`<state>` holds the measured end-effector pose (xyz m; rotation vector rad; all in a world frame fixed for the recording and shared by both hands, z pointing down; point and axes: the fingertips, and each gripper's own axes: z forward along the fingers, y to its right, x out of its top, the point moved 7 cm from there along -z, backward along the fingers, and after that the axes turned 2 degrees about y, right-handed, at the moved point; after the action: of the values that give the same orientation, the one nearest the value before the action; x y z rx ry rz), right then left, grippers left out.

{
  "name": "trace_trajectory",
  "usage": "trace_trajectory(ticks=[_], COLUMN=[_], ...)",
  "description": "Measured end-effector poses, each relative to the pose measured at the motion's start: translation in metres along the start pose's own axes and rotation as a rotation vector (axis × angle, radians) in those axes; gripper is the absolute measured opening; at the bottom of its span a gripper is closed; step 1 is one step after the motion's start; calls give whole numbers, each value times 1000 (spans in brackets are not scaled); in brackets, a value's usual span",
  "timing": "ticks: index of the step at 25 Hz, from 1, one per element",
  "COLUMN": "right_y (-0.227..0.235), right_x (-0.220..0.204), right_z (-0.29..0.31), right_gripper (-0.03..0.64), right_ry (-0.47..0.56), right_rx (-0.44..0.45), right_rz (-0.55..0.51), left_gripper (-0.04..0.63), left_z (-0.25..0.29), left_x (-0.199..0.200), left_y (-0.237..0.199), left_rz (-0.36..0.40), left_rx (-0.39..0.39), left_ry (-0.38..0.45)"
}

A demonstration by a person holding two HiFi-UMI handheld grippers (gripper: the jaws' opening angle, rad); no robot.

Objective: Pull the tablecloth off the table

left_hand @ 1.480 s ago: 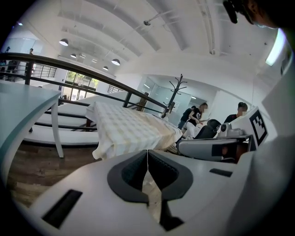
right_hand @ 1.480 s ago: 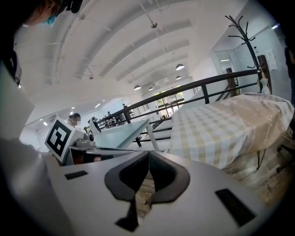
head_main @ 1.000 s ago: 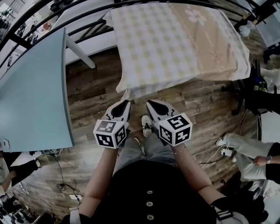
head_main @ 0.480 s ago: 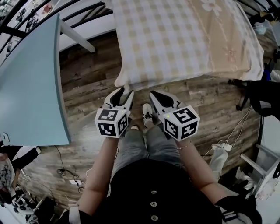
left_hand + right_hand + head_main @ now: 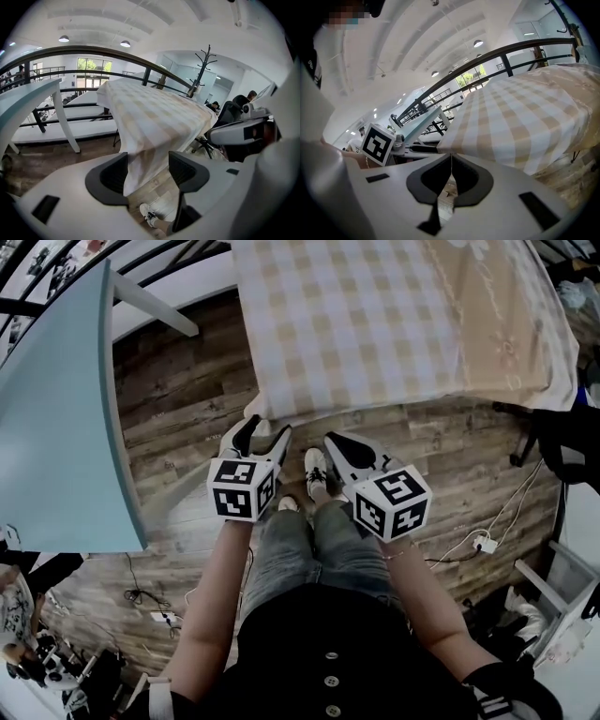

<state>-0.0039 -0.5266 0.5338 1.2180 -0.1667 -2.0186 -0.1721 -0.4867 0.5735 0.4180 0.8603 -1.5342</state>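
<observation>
The checked yellow-and-white tablecloth [image 5: 375, 324] covers the table at the top of the head view, and its near hem hangs over the wood floor. My left gripper [image 5: 262, 432] is at the cloth's near left corner with its jaws opening. In the left gripper view that hanging corner [image 5: 143, 159] lies between the spread fingers of the left gripper [image 5: 147, 166], and neither pad presses it. My right gripper [image 5: 333, 440] is just below the hem, to the right. In the right gripper view its jaws [image 5: 451, 161] meet, and the tablecloth [image 5: 525, 117] lies beyond their tips.
A pale blue table [image 5: 56, 427] stands close on the left. The person's shoes [image 5: 315, 470] are on the floor between the grippers. A power strip with cables [image 5: 485, 544] lies at the right. A black chair [image 5: 562, 442] stands by the table's right corner. A black railing [image 5: 93, 49] runs behind.
The left gripper's jaws were shut and now stand wide around the cloth corner. Both grippers have come slightly closer to the table. The right gripper stays shut.
</observation>
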Motion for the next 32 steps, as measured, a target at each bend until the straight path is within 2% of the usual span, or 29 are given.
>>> trace_trajectory(ticks=[9, 10, 13, 24, 32], right_y=[8, 8, 9, 3, -18], right_x=[-8, -7, -6, -18, -22], right_z=[-6, -7, -8, -19, -30], right_gripper=[28, 28, 28, 28, 28], right_ry=[22, 27, 34, 49, 76], right_rx=[0, -1, -3, -15, -32], right_rz=[67, 73, 78, 93, 105], left_gripper=[250, 227, 101, 32, 18], left_z=[16, 17, 18, 10, -13], left_x=[-9, -9, -10, -10, -3], left_y=[-3, -3, -2, 0, 9], left_rz=[14, 22, 40, 22, 58], left_rx=[39, 36, 29, 7, -41], left_ry=[-43, -55, -79, -65, -36])
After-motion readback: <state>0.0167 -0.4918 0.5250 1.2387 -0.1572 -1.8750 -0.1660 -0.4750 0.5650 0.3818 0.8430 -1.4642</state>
